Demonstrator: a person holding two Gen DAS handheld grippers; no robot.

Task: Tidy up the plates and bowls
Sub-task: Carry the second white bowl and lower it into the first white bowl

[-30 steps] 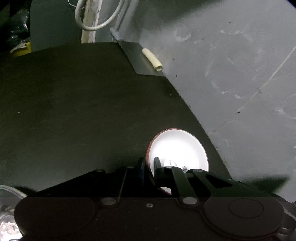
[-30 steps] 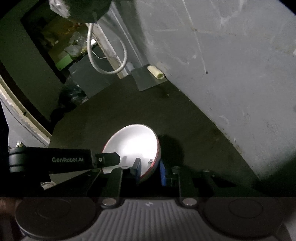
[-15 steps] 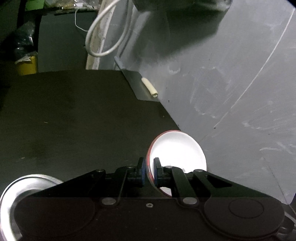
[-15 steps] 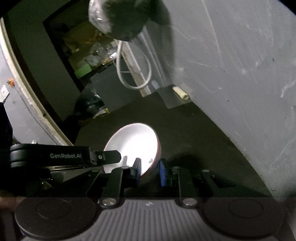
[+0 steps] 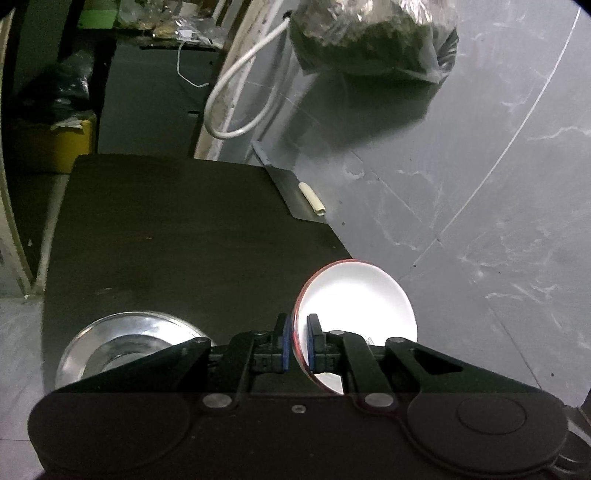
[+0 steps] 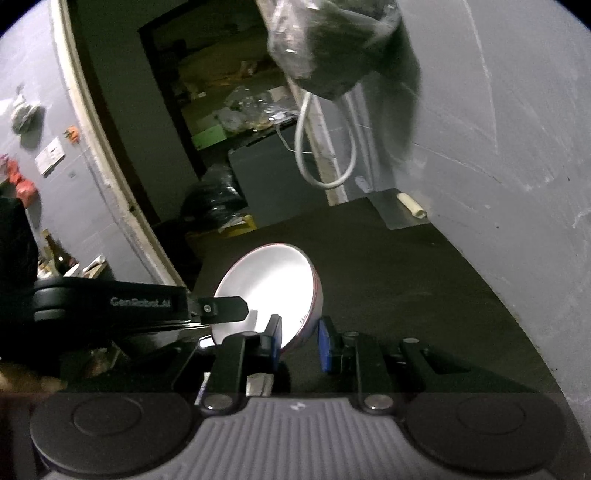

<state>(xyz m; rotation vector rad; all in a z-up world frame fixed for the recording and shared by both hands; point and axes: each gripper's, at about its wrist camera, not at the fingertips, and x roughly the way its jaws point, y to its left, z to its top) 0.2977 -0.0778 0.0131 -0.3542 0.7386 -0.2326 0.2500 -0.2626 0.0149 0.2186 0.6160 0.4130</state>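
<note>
The red-rimmed white bowl (image 5: 354, 302), low in the frame, hangs pinched by its rim between my left gripper (image 5: 297, 343) and right gripper (image 6: 298, 341) — both clamped tight — and I fear uneven pulls could twist it free onto the steel bowl (image 5: 125, 339) at lower left.

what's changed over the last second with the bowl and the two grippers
Both grippers rose and tipped up, lifting the red-rimmed white bowl off the dark tabletop; a steel bowl and a hanging bag came into view. Unchanged: left gripper and right gripper clamp opposite rim edges.
</note>
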